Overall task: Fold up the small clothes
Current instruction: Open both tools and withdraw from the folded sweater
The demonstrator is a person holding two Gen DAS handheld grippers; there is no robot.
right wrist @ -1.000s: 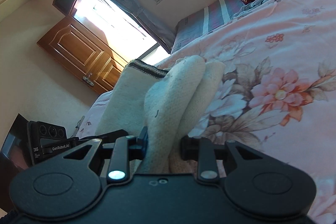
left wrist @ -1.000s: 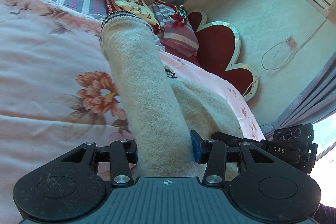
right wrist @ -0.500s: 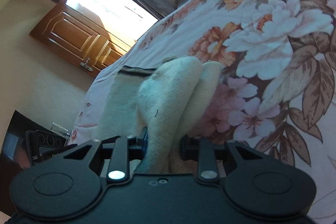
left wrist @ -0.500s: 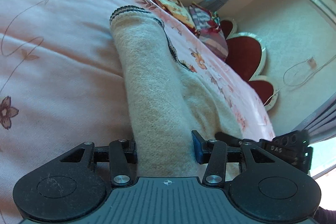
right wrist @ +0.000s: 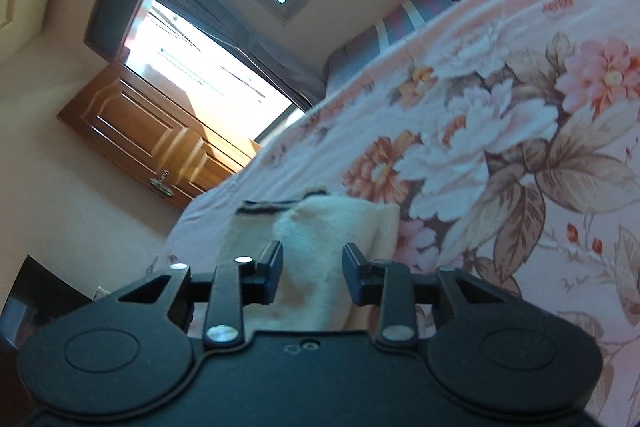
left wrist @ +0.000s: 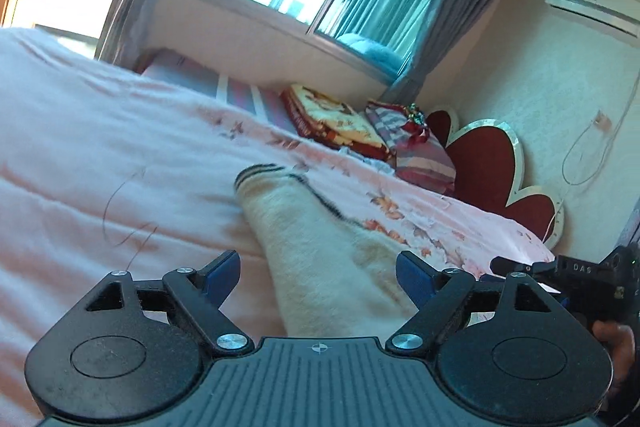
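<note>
We are seeing a bed (left wrist: 100, 155) wearing a pink flowered cover; a cream knitted garment (left wrist: 320, 247) is lying on it, and folded blankets (left wrist: 332, 125) are resting near the headboard.

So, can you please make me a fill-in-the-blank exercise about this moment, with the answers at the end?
1. The cream garment lies on the ____ with pink flowers.
2. The left gripper is ____, its fingers apart from the cloth.
3. The garment's edge has a ____ stripe.
4. The right gripper is ____.

Answers: bed; open; dark; open
</note>
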